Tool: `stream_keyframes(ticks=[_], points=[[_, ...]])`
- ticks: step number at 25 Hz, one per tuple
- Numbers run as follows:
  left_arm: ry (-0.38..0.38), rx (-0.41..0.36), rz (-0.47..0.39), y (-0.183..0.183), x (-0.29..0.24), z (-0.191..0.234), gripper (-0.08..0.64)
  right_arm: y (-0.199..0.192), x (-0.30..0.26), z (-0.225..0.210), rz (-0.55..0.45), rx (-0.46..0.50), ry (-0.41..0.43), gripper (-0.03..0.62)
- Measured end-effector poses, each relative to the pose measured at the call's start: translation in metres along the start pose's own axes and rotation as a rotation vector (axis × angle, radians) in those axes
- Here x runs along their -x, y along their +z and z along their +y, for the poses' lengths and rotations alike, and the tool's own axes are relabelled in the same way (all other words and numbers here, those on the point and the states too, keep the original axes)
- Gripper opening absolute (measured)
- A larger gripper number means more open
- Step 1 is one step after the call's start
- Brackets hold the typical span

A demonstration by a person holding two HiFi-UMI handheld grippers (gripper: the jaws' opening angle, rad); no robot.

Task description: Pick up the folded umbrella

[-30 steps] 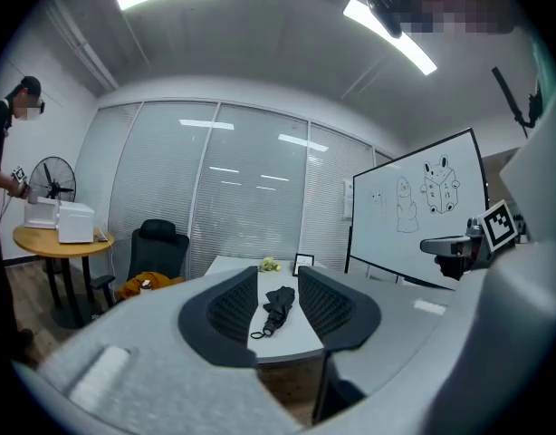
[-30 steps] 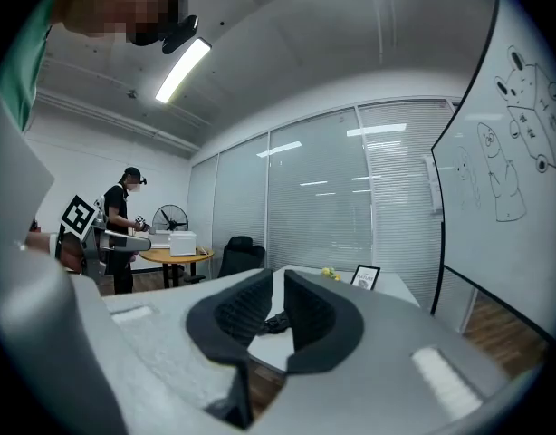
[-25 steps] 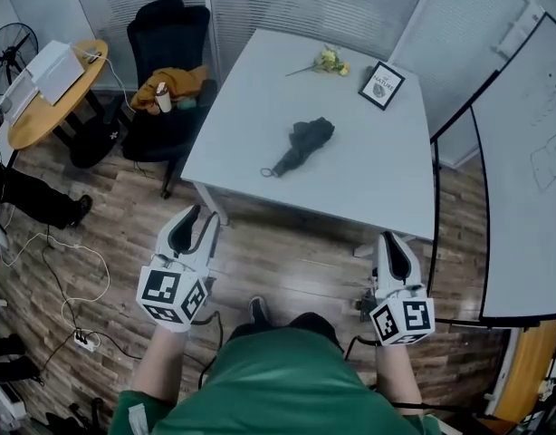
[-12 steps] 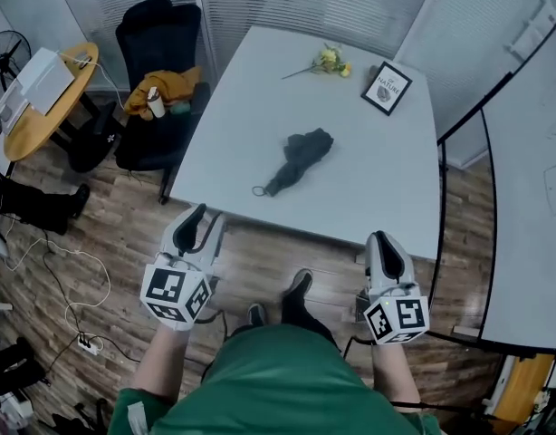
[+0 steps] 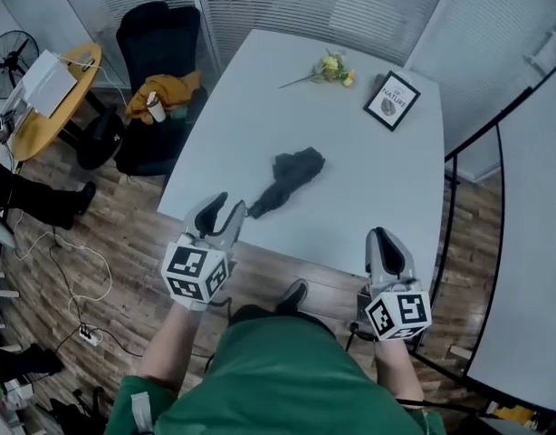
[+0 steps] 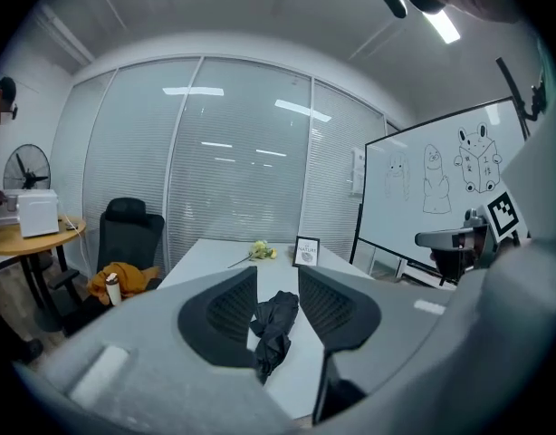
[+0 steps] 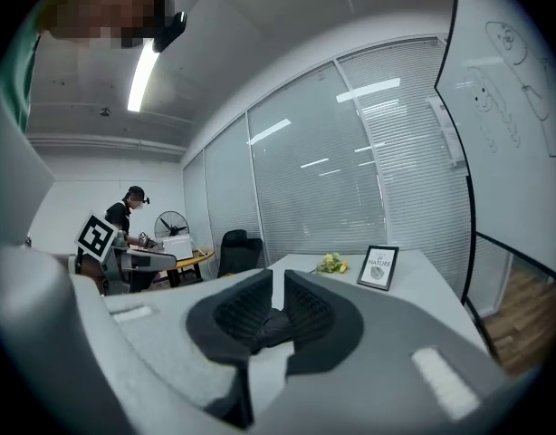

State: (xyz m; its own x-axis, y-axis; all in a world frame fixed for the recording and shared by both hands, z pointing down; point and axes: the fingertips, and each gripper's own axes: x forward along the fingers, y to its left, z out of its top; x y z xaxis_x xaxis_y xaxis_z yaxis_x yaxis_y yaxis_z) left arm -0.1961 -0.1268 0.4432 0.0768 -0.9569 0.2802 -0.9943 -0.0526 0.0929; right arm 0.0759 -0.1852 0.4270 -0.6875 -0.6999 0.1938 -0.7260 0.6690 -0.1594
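Folded umbrella (image 5: 287,178), dark and crumpled, lies near the middle of the white table (image 5: 378,198), its narrow end pointing to 7 o'clock. Left gripper (image 5: 229,205) hovers just beside that end at the table's near edge, jaws all but together, empty. Right gripper (image 5: 380,236) is at the umbrella's 4 o'clock, well apart, jaws likewise drawn together on nothing

R gripper (image 7: 274,281) jaws together, empty | umbrella (image 7: 271,326) beyond tips, on table (image 7: 436,275) | flowers (image 7: 330,263), pic frame (image 7: 378,267) behind
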Motion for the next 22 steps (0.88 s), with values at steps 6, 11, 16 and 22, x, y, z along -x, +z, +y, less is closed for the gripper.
stream_keyframes(ticks=[6, 11, 16, 22], points=[[-0.07, -0.03, 0.157, -0.036, -0.073, -0.019, 0.18, -0.01, -0.012, -0.032, 0.04, -0.01, 0.007, 0.043], [-0.148, -0.038, 0.298, -0.079, -0.125, -0.029, 0.223, -0.027, -0.011, -0.055, 0.075, -0.053, -0.055, 0.043], [-0.199, -0.106, 0.443, -0.128, -0.171, -0.026, 0.249, -0.043, -0.003, -0.078, 0.072, -0.133, -0.166, 0.043], [-0.235, -0.158, 0.616, -0.186, -0.218, -0.011, 0.262, -0.051, 0.002, -0.087, 0.055, -0.183, -0.282, 0.043]])
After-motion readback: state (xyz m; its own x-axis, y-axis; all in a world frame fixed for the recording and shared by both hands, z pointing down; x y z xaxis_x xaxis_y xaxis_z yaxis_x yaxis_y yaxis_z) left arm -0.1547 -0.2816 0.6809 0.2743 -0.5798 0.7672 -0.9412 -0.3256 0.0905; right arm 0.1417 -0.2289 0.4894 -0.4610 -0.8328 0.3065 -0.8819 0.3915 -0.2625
